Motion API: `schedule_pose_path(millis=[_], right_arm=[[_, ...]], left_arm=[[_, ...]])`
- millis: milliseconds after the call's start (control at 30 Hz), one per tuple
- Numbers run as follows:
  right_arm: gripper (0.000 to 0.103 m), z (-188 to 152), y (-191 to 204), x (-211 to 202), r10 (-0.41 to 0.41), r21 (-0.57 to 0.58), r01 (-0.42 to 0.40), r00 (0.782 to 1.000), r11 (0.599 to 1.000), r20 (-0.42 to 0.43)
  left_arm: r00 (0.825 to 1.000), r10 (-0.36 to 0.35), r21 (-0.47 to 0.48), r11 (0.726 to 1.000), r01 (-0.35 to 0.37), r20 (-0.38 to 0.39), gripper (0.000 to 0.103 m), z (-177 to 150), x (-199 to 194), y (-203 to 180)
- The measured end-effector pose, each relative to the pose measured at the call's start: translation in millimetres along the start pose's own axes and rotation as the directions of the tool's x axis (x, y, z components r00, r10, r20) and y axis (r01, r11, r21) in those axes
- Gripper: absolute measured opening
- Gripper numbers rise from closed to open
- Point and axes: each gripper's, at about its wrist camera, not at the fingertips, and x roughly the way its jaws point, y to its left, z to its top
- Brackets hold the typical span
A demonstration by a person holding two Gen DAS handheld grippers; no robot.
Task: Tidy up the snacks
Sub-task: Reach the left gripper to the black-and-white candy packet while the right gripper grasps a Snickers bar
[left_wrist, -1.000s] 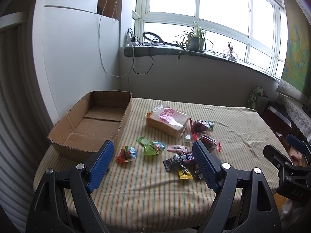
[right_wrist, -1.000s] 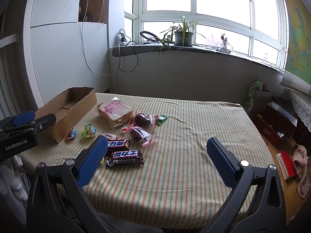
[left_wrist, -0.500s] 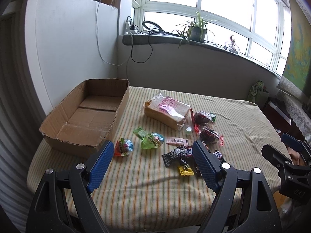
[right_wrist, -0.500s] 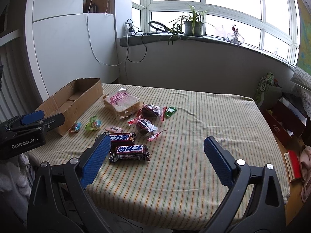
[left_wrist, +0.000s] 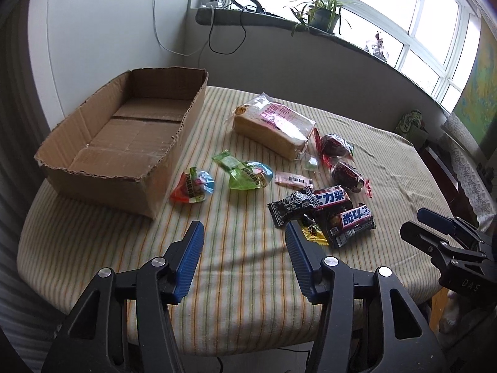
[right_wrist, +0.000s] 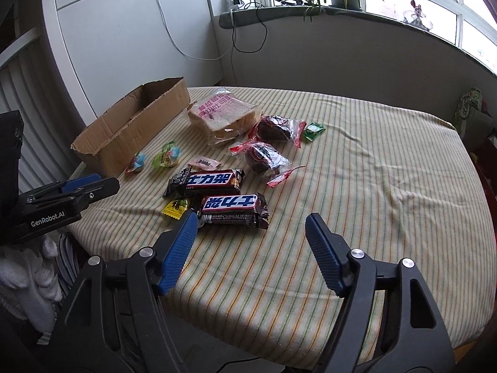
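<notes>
Both grippers have advanced and dipped toward the snack pile since a second ago, the left gripper (left_wrist: 243, 242) and the right gripper (right_wrist: 251, 233) each with fingers spread wide and holding nothing. No snack is yet boxed: the cardboard box (left_wrist: 124, 130) lies empty at the left of the striped surface (right_wrist: 372, 186), open side up, presumably to receive them. The bread bag (left_wrist: 273, 124), chocolate bars (right_wrist: 231, 208) and small sweets (left_wrist: 245, 174) lie loose just beside it, within reach.

Bright windows (left_wrist: 435, 18), plant (left_wrist: 323, 12) on sill.
</notes>
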Motion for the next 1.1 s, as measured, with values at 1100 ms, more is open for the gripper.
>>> schedule_pose_path(millis=[1100], right_arm=[[0.075,17.9,22.6,86.7,0.048,-0.110,-0.067,0.985,0.992,-0.168]], left_arm=[[0.985,-0.094,0.152,0.982,0.116,-0.145,0.029,34.3,80.5,-32.8]])
